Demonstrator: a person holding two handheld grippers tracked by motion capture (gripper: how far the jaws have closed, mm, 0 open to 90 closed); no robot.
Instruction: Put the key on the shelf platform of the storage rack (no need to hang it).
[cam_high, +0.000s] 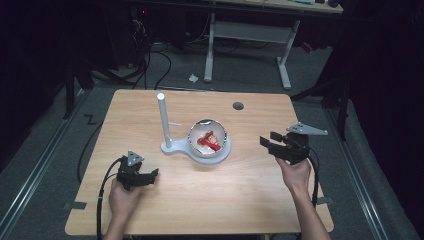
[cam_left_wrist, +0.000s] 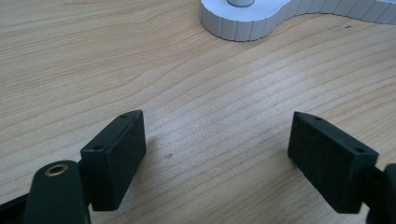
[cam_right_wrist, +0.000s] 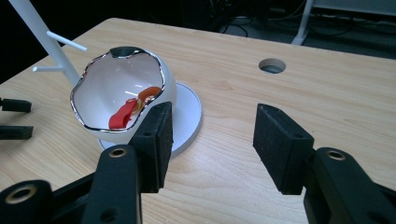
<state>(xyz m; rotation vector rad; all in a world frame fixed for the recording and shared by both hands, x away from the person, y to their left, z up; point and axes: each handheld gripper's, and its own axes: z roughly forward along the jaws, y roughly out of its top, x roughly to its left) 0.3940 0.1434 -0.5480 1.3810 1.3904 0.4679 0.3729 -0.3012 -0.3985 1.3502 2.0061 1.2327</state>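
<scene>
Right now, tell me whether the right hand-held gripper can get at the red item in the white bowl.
Probably yes. The right hand-held gripper is open and faces the white chrome-rimmed bowl, whose mouth tilts toward it, exposing the red item. Bare wooden table lies between; the white post stands on the far side.

1. I see the stand (cam_high: 172, 147) mid-counter (cam_high: 200, 200), its post (cam_high: 163, 120) on the left end.
2. Bowl (cam_high: 207, 140) sits on the stand's right end, a toy (cam_high: 210, 141) inside it.
3. Left gripper (cam_high: 156, 172) is near-left of the stand, right gripper (cam_high: 265, 140) right of the bowl.
4. Counter hole (cam_high: 238, 106) lies behind the bowl.
</scene>
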